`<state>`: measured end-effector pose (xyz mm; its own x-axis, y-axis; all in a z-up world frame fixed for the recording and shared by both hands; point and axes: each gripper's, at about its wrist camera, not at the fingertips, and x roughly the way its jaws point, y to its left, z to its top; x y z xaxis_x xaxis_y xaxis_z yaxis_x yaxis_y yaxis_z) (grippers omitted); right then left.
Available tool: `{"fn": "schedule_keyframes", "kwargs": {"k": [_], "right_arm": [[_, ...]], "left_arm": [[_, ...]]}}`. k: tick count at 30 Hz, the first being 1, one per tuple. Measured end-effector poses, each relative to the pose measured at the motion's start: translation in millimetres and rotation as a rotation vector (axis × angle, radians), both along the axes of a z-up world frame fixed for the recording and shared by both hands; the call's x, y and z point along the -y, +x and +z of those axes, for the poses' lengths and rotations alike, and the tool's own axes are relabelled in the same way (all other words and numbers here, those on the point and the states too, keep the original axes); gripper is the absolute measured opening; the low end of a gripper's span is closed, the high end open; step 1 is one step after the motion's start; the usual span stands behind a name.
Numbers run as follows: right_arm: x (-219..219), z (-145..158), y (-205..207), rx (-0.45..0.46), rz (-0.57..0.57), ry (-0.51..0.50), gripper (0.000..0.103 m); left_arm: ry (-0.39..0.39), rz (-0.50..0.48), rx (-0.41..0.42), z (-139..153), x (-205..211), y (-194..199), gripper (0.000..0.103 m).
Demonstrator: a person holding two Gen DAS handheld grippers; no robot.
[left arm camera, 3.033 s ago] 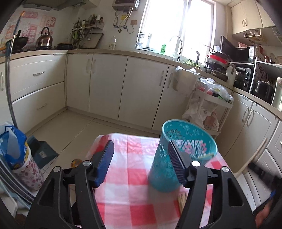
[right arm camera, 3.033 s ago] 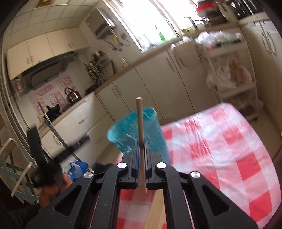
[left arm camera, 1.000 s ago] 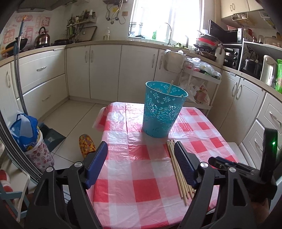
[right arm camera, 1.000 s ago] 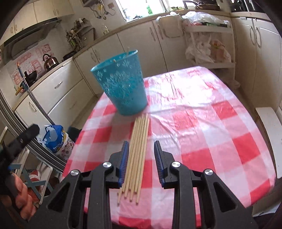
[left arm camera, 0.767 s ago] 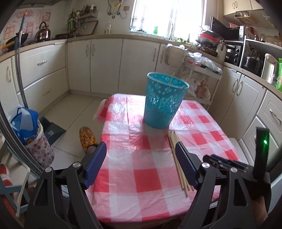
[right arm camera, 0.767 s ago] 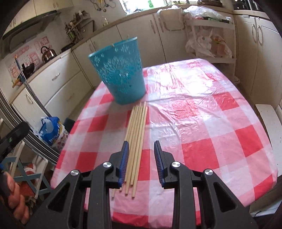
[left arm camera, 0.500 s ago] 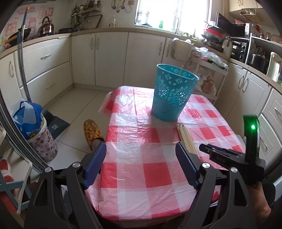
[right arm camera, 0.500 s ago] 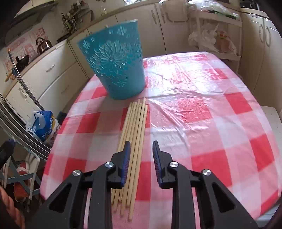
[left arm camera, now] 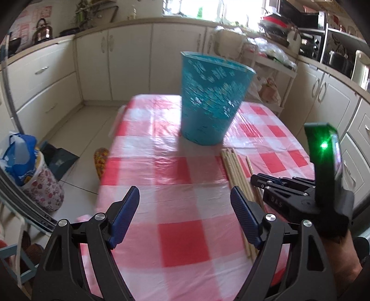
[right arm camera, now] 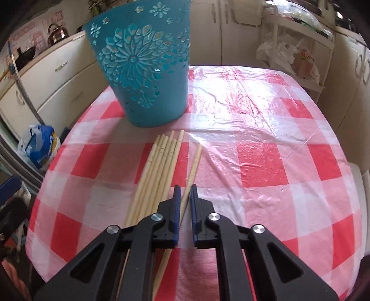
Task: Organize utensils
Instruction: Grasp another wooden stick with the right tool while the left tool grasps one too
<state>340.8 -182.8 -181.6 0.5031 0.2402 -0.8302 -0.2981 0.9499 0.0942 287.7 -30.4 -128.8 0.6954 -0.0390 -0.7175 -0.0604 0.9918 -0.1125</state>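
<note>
We are in a home kitchen: cream cabinets (left arm camera: 129, 60), a kettle (left arm camera: 42, 29), a window (left arm camera: 208, 8) above the counter, and a checked tabletop (left arm camera: 175, 176).

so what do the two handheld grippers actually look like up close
Both are black plastic frames with triangular cutouts, silver screw heads at the joints, and blue ribbed pads lining the fingers. The left gripper shows this plainly. The right gripper matches; from the left wrist view its body carries an upright black block with a green light and small embossed lettering.
</note>
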Motion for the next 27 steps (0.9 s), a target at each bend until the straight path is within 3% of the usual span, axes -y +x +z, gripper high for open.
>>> {"fn": "schedule_keyframes", "kwargs": {"k": [7,14,17,19,21,24,27], "right_arm": [[20,0,-3,-0.012,-0.002,0.049,0.009],[32,-1,-1,-0.038,-0.011,0.134,0.008],[32,0,0,-0.041,-0.007,0.136,0.008],[32,0,0,-0.042,-0.006,0.138,0.008],[32,1,0,-0.043,-0.005,0.142,0.008],[33,1,0,-0.042,-0.005,0.146,0.008],[33,0,0,-0.041,-0.004,0.147,0.008]], "left_arm": [[0.017,-0.047,-0.070,-32,32,47,0.077],[0.037,-0.068,-0.091,-44,49,75,0.063],[0.040,-0.105,-0.112,-49,55,85,0.044],[0.040,-0.132,-0.126,-53,61,88,0.024],[0.024,-0.156,-0.129,-54,65,90,0.011],[-0.018,-0.165,-0.113,-52,65,90,0.005],[-0.085,-0.167,-0.100,-48,58,84,0.005]]}}
